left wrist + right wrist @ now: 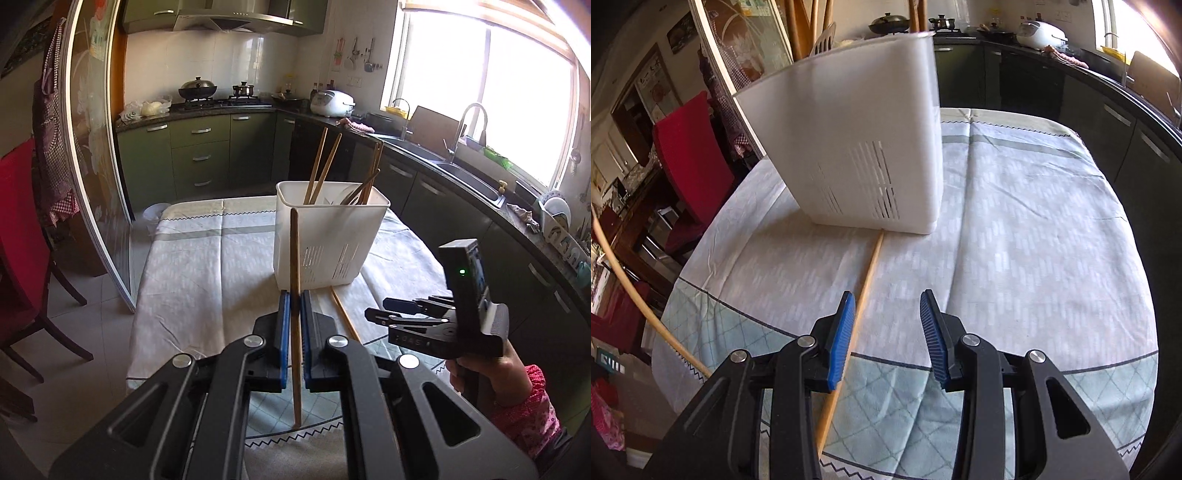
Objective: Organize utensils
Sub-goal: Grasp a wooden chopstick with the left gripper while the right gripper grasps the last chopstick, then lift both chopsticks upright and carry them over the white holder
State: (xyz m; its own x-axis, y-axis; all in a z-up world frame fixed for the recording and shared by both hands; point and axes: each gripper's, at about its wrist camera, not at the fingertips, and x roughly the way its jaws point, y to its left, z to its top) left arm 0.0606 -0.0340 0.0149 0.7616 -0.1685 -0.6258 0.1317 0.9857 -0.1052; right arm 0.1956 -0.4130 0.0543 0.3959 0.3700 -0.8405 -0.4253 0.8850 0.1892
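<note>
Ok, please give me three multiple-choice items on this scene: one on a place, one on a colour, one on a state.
1. Where does the loose chopstick lie?
A. on the tablecloth, one end at the holder's base
B. inside the holder
C. on the floor

2. What colour is the utensil holder?
A. green
B. white
C. red

3. In what state is the left hand-held gripper?
A. open and empty
B. shut on a chopstick
C. shut on a spoon

Answers: 1 A, it runs along the cloth up to the holder's bottom edge. 2 B, its slotted walls are white. 3 B, the held chopstick stands clamped between the blue pads; the right hand-held gripper is open.
</note>
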